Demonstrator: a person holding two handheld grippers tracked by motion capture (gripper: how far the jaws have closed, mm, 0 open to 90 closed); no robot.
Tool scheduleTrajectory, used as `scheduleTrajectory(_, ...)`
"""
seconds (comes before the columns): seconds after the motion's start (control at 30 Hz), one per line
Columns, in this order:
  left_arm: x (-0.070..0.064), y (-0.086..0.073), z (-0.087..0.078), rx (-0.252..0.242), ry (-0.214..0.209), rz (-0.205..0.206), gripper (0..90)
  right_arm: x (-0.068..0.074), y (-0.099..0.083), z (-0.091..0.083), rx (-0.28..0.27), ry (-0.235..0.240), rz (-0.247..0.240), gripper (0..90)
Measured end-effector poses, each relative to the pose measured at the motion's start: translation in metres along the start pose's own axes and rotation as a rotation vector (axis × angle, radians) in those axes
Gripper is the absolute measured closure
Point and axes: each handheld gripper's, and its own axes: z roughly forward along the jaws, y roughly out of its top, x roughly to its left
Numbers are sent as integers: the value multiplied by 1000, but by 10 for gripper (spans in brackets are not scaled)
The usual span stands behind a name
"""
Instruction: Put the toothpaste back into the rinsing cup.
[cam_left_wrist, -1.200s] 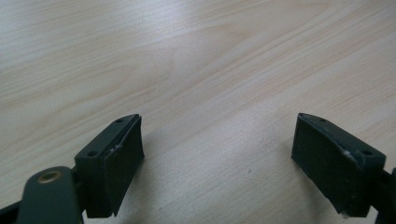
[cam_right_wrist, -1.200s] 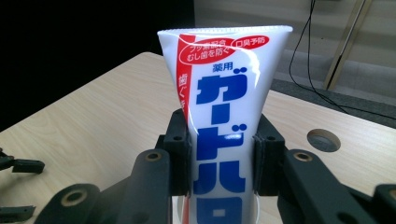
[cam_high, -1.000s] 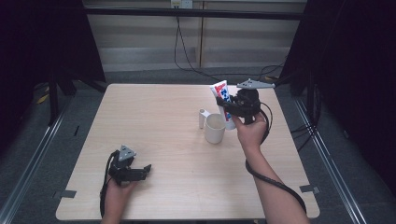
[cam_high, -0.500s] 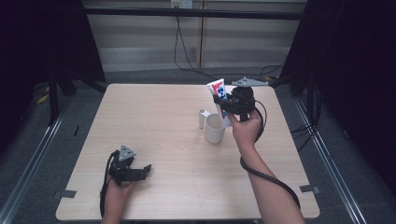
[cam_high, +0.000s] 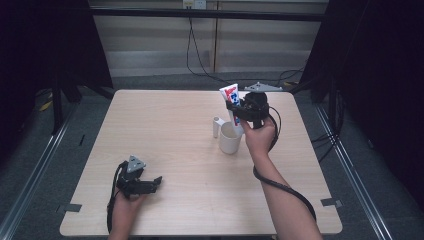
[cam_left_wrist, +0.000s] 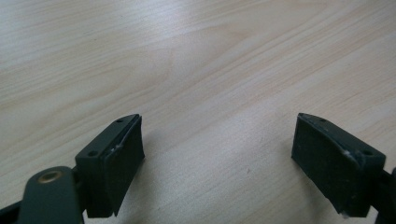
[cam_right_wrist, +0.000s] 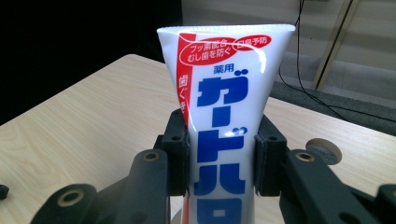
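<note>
toothpaste tube held upright over the cup

the right gripper (cam_high: 240, 106) is up above the counter (cam_high: 165, 125), toward the far right corner; its jaws are clenched on a toothpaste tube (cam_high: 231, 100), one pad pressing each side of the tube's body; in the right gripper view the tube (cam_right_wrist: 224, 121) stands upright between the pads, its flat crimped end on top, white with a red band and blue lettering; its lower end drops out of sight below the jaws; in the high view the tube stands above the far rim of a white cup (cam_high: 230, 138), which sits upright on the counter, right of the middle; whether the tube's lower end reaches into the cup i cannot tell; a small white cap-like piece (cam_high: 216, 126) stands on the counter just beside the cup, on its far left side; the person's right hand (cam_high: 259, 137) grips the tool from the near side, its cable looping down along the forearm.

the left gripper (cam_high: 150, 183) rests low at the near left corner of the counter, well apart from the cup; in the left gripper view its jaws are released, spread wide with bare wood between the pads (cam_left_wrist: 123, 158); the left hand (cam_high: 124, 210) holds it from the near edge.
</note>
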Motion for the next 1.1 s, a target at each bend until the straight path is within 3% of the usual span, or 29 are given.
scheduleTrajectory(0.57, 0, 0, 0, 2, -1, 1, 163, -2, -7, 6, 8, -33, -13, 627)
scheduleTrajectory(1.1, 0, 0, 0, 1, -2, 1, 163, -2, -16, 10, 20, -33, -25, 625)
